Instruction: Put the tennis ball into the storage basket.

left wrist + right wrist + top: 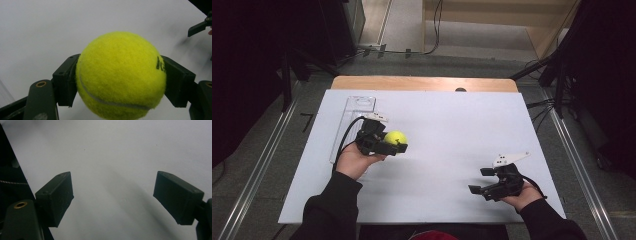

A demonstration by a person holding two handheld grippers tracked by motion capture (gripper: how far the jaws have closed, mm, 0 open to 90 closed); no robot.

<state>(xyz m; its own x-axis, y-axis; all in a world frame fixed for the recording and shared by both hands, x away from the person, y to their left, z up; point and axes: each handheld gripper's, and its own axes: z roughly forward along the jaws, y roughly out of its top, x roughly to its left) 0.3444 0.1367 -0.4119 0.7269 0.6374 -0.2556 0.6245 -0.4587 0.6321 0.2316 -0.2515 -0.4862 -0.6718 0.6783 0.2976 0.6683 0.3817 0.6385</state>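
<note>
Clear tray sits just behind the left gripper, which clamps a fuzzy yellow tennis ball; right gripper gapes empty.

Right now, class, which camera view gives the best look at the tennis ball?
The left gripper view: the tennis ball sits large and sharp, seam and black print visible, pressed between the left tongs. The high view shows it as a small yellow spot. The right gripper view looks at white table.

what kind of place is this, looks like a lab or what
Probably a lab or recording setup: a white board laid over a wooden table, dark curtains at both sides, loose cables on the floor, and handheld grippers, the left gripper clamping a tennis ball.
</note>
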